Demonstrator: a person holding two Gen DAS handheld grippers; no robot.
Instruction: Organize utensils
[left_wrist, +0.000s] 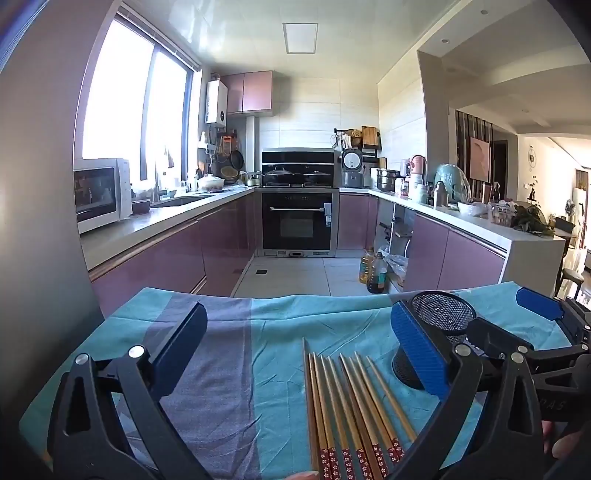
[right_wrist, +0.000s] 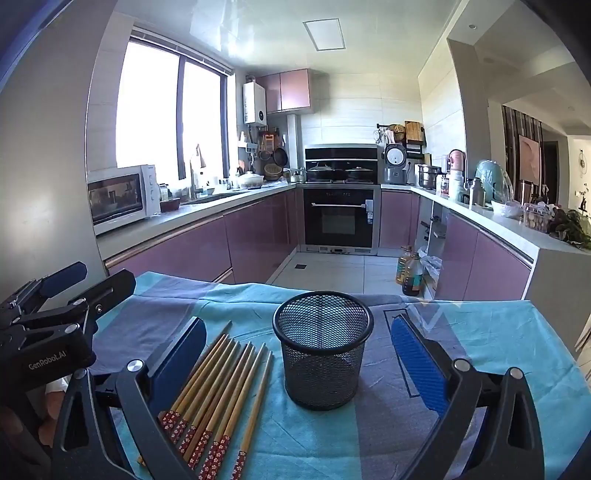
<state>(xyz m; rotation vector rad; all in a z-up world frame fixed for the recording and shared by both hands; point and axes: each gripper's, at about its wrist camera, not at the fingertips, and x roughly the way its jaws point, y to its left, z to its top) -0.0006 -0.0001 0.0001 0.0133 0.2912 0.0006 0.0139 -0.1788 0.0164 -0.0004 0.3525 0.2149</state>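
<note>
Several wooden chopsticks (left_wrist: 351, 406) with red flowered ends lie side by side on the teal and grey tablecloth (left_wrist: 221, 369). My left gripper (left_wrist: 299, 310) hovers open over them, with nothing between its blue pads. A black mesh cup (right_wrist: 323, 350) stands upright and empty, right of the chopsticks (right_wrist: 221, 398). My right gripper (right_wrist: 299, 323) is open, and the cup sits in the gap between its fingers, untouched. In the left wrist view the mesh cup (left_wrist: 443, 317) is half hidden behind my right finger. Each view shows the other gripper at its edge: the right gripper (left_wrist: 498, 312) and the left gripper (right_wrist: 107, 273).
The tablecloth (right_wrist: 480, 350) ends at the table's far edge, with the kitchen floor beyond. Two oil bottles (right_wrist: 408, 273) stand on the floor by the right counter. A grey wall (left_wrist: 44, 221) is close on the left. A person's hand (left_wrist: 565, 443) holds the right tool.
</note>
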